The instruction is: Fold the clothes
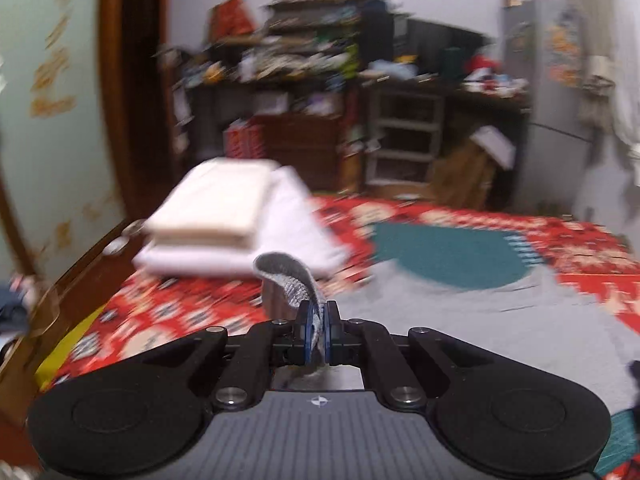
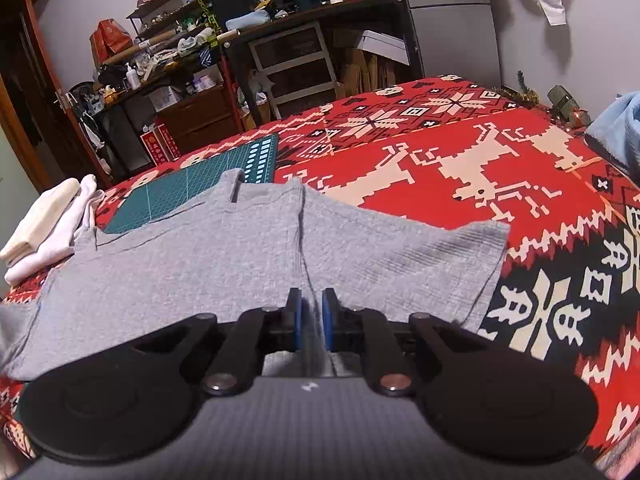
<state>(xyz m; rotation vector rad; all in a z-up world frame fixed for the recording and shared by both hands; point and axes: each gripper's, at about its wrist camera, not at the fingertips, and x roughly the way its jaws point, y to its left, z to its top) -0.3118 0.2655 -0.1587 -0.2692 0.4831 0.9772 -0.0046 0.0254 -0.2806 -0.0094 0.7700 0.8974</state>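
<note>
A grey T-shirt (image 2: pixel 224 256) lies spread on the red patterned bedspread (image 2: pixel 460 160), partly over a teal cutting mat (image 2: pixel 192 196). My right gripper (image 2: pixel 311 312) is shut on a fold of the grey cloth near the shirt's near edge. In the left wrist view, which is blurred, my left gripper (image 1: pixel 317 320) is shut on a strip of the grey T-shirt (image 1: pixel 288 276) that curls up above the blue pads. More of the shirt's grey cloth lies flat to its right.
A stack of folded white and cream clothes (image 1: pixel 224 216) sits at the bed's left, also seen as the folded stack (image 2: pixel 44 224) in the right wrist view. A wooden bed frame (image 1: pixel 60 304) runs along the left. Cluttered shelves (image 2: pixel 192 52) stand beyond. A light blue blanket (image 2: pixel 620 132) lies at right.
</note>
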